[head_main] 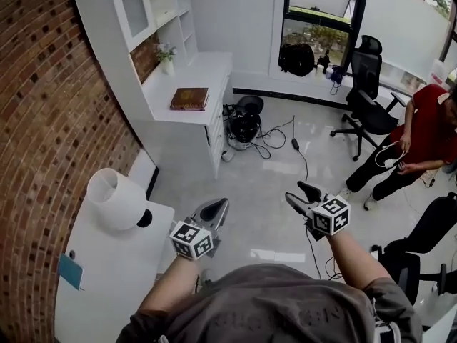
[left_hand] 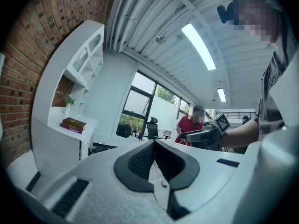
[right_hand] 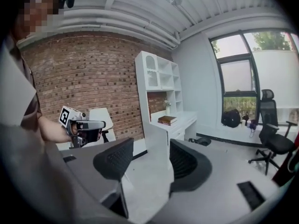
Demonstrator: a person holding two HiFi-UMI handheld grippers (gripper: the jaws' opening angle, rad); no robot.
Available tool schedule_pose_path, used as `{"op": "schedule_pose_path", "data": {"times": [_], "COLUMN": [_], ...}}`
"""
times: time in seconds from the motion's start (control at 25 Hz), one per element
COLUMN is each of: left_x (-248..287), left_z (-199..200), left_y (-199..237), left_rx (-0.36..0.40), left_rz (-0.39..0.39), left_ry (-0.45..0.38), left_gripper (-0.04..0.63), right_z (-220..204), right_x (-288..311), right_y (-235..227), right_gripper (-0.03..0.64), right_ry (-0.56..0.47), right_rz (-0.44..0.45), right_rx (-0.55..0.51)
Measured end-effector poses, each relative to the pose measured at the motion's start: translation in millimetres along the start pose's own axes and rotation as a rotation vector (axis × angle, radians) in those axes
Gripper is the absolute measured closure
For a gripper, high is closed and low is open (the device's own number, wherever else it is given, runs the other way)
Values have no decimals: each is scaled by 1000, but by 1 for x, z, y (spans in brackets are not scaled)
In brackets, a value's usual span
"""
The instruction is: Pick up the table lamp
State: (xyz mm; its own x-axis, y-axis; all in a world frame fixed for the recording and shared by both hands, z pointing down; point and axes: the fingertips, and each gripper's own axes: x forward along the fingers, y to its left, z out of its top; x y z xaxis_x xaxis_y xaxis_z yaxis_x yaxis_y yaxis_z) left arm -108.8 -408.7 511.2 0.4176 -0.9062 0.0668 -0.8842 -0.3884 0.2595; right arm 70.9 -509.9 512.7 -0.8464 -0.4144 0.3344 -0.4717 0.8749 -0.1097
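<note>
The table lamp (head_main: 118,199), with a white shade and a dark base, stands on a white table (head_main: 121,263) at the left, against the brick wall. My left gripper (head_main: 216,209) hangs over the floor just right of that table, a short way from the lamp, jaws shut and empty; its own view shows the pads meeting at the tips (left_hand: 153,146). My right gripper (head_main: 303,194) is further right over the floor, open with nothing between its pads (right_hand: 149,160). From the right gripper view, the lamp shade (right_hand: 103,115) shows behind the left gripper (right_hand: 103,124).
A white desk (head_main: 207,66) with a book (head_main: 189,98) and shelves stands ahead. Black gear (head_main: 245,120) and cables lie on the floor. An office chair (head_main: 368,84) and a seated person in red (head_main: 421,134) are at the right. A teal item (head_main: 70,270) lies on the table.
</note>
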Motion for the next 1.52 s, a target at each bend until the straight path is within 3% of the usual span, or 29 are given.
{"op": "schedule_pose_path", "data": {"times": [0.28,0.56,1.0,1.52], "left_x": [-70,-161,-303,-407], "left_z": [-6,-24,-79,-132], "left_y": [39,76,111,140], "left_rx": [-1,-50,-112,-175], "left_rz": [171,406,718,915], "left_ry": [-36,-89,-151,-174], "left_gripper": [592,592,592,592], "right_z": [11,12,-32,-104], "right_x": [73,163,281,397], "right_y": [55,137,292,410], "right_gripper": [380,379,374,360], "right_ry": [27,71,121,164], "right_rz": [163,370,657,776], "right_rx": [-108,-223,-361,-408]}}
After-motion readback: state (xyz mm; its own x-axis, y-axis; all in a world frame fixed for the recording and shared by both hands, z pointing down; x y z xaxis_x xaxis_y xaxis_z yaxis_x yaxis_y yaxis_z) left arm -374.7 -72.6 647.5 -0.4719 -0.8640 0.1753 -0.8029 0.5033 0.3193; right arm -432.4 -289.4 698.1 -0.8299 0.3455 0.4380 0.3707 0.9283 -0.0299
